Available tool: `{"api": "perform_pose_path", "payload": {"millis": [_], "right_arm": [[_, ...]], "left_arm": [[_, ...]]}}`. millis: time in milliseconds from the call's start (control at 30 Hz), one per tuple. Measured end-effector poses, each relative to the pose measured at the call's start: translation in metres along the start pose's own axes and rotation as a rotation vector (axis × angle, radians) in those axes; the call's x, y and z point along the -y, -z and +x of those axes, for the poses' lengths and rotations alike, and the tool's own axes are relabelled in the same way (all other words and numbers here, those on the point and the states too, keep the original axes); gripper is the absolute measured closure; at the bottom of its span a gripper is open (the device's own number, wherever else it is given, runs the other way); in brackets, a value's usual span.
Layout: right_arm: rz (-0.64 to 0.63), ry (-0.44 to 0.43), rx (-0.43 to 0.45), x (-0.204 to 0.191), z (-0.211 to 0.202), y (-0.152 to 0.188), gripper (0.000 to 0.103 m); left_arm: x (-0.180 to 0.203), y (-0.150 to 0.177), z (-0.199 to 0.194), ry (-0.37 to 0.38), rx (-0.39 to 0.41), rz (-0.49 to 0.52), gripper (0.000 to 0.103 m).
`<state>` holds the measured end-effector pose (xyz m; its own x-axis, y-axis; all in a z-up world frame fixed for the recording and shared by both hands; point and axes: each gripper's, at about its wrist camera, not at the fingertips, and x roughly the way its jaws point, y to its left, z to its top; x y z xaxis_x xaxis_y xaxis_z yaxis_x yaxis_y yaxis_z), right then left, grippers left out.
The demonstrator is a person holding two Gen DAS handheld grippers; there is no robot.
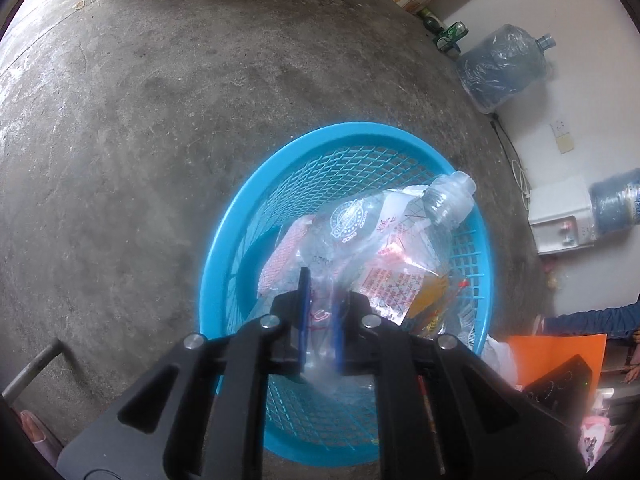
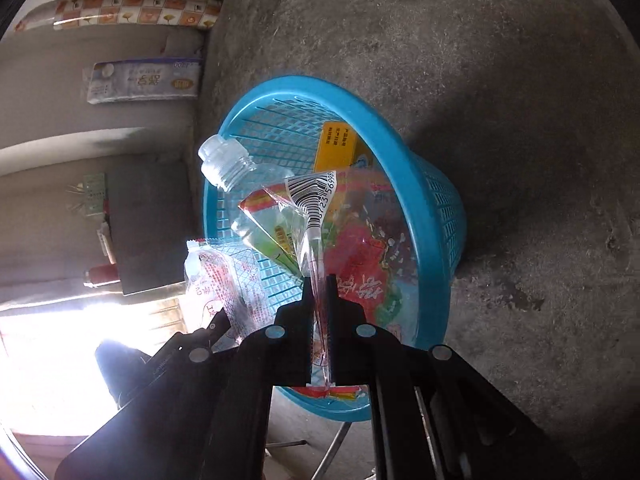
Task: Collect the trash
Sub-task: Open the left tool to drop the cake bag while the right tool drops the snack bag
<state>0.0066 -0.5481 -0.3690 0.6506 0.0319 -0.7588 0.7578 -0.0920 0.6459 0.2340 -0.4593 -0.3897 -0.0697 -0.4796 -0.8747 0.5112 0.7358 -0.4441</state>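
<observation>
A blue mesh basket (image 1: 224, 240) stands on the concrete floor, and both grippers hang over its mouth. My left gripper (image 1: 322, 312) is shut on the lower end of a crushed clear plastic bottle (image 1: 448, 200), with a clear red-printed wrapper (image 1: 396, 280) bunched beside it. The bottle's open neck leans over the far rim. In the right wrist view my right gripper (image 2: 320, 280) is shut on a clear colourful wrapper (image 2: 360, 256) with a barcode strip, which hangs into the basket (image 2: 400, 152). A yellow pack (image 2: 336, 144) lies inside. The left gripper (image 2: 216, 324) shows at lower left.
Bare concrete floor (image 1: 160, 120) surrounds the basket. Against the wall stand two water jugs (image 1: 500, 68), a white dispenser (image 1: 560, 220) and green cans (image 1: 452, 34). An orange folder (image 1: 556, 356) and a person's sleeve (image 1: 592, 320) lie at the right. A metal bar (image 1: 36, 364) is at lower left.
</observation>
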Motion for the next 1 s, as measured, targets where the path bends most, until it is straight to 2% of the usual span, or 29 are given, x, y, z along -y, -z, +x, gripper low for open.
{"api": "perform_pose_path", "payload": {"millis": [67,133,200,233,300,333,400,567,700,1000], "right_arm": [[-0.059,0.070,0.006,-0.005,0.006,0.000,0.098],[-0.132,0.137,0.011,-0.015,0.009,0.002,0.098],[-0.196,0.206,0.015,-0.025,0.011,0.004,0.092],[-0.229,0.232,0.022,-0.030,0.010,0.006,0.087],[-0.299,0.287,0.044,-0.042,0.005,0.009,0.076],[-0.326,0.310,0.056,-0.046,0.002,0.011,0.067],[-0.373,0.333,0.073,-0.053,-0.008,0.013,0.063],[-0.447,0.389,0.120,-0.058,-0.031,0.018,0.055],[-0.463,0.407,0.136,-0.052,-0.050,0.021,0.055],[-0.509,0.339,0.168,-0.057,-0.085,0.036,0.055]], "left_arm": [[-0.003,0.001,0.007,0.011,-0.027,-0.011,0.094],[-0.004,0.002,0.011,0.014,-0.046,-0.022,0.082],[-0.001,0.002,0.008,0.012,-0.038,-0.018,0.062],[0.003,0.001,0.004,0.021,-0.026,-0.007,0.059],[0.013,-0.001,-0.006,0.037,-0.002,0.023,0.045],[0.018,-0.002,-0.012,0.046,0.015,0.040,0.043],[0.030,-0.004,-0.024,0.050,0.054,0.076,0.035],[0.047,-0.003,-0.053,0.034,0.123,0.141,0.027],[0.051,0.000,-0.073,0.022,0.155,0.147,0.026],[0.060,0.015,-0.133,0.039,0.241,0.166,0.026]]}}
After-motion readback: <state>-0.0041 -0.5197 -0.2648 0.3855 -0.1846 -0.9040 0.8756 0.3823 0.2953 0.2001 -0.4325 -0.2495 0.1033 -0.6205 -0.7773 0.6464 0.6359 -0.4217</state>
